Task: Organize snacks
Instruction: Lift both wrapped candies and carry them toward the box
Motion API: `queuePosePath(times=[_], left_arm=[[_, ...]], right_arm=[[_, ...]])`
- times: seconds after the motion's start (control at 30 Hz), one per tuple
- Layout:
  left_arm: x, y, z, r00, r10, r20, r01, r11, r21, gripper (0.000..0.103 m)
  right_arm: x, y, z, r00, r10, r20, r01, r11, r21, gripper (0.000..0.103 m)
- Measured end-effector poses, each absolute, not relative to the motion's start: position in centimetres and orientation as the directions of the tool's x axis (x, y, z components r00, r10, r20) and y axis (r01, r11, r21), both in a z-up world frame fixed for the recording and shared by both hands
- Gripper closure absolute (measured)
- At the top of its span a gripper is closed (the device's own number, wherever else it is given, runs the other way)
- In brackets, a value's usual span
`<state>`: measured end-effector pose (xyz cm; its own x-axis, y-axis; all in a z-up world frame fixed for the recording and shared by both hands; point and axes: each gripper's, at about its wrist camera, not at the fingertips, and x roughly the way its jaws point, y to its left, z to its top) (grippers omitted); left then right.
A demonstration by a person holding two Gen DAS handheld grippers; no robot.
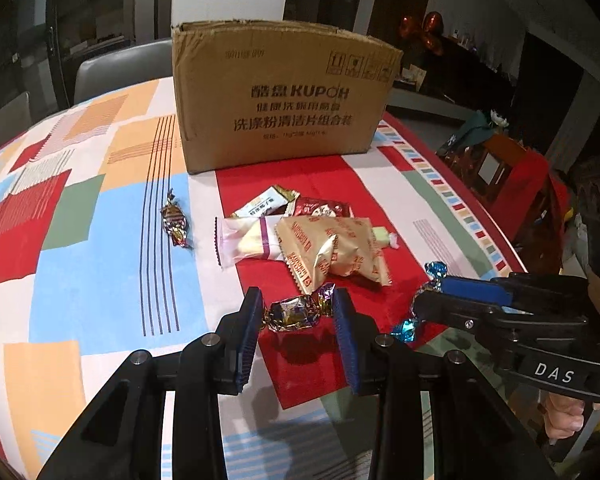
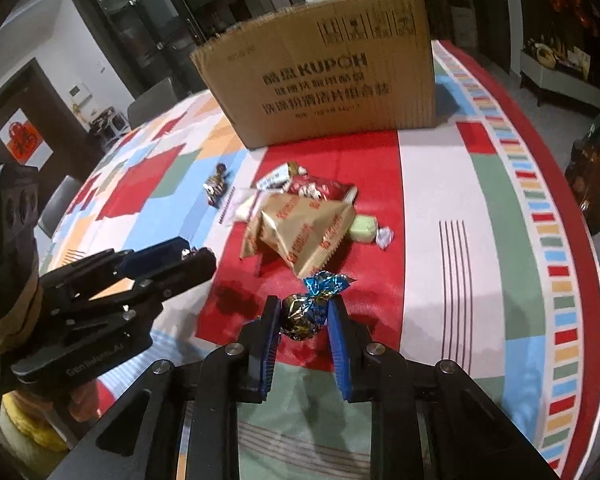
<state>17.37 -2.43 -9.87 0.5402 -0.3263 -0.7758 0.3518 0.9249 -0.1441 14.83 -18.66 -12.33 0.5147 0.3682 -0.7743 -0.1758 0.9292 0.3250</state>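
Both of my tools sit closest to the lenses, each clamped on a foil-wrapped candy. Largest after that is the counter, a round top under a patchwork cloth of red, blue, orange and green blocks. Toward its far side stands the cardboard box, open at the top, printed face toward me; I take it as the place the snacks are meant to go, which would explain why it sits within easy reach just behind the pile.

Between the box and my tools lies the loose heap: a tan crinkled packet on top, a pale pink-and-white bar wrapper touching its left side, a red packet and a small white-and-gold sachet tucked behind, and a pale green wrapped sweet poking out on the right. A lone dark twist candy rests apart to the left.

Smallest are the two pieces I hold. My left tool pinches a brown-gold foil candy across its body, the twisted ends sticking out past the pads, so the grip is on the firm centre. My right tool squeezes a blue-and-gold foil candy the same way, its blue twist fanning above the pads. Both candies look to be just clear of the cloth, ready, I judge, for the carry over the heap to the box.
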Motion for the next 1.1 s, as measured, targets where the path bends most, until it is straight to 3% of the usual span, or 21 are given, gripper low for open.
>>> queuePosePath(times=[1.1], left_arm=[[22.8, -2.0, 4.1, 0.748, -0.325, -0.578, 0.337, 0.937, -0.091, 0.067]], right_arm=[[21.4, -19.4, 0.1, 0.757, 0.363, -0.543, -0.251, 0.929, 0.271, 0.078]])
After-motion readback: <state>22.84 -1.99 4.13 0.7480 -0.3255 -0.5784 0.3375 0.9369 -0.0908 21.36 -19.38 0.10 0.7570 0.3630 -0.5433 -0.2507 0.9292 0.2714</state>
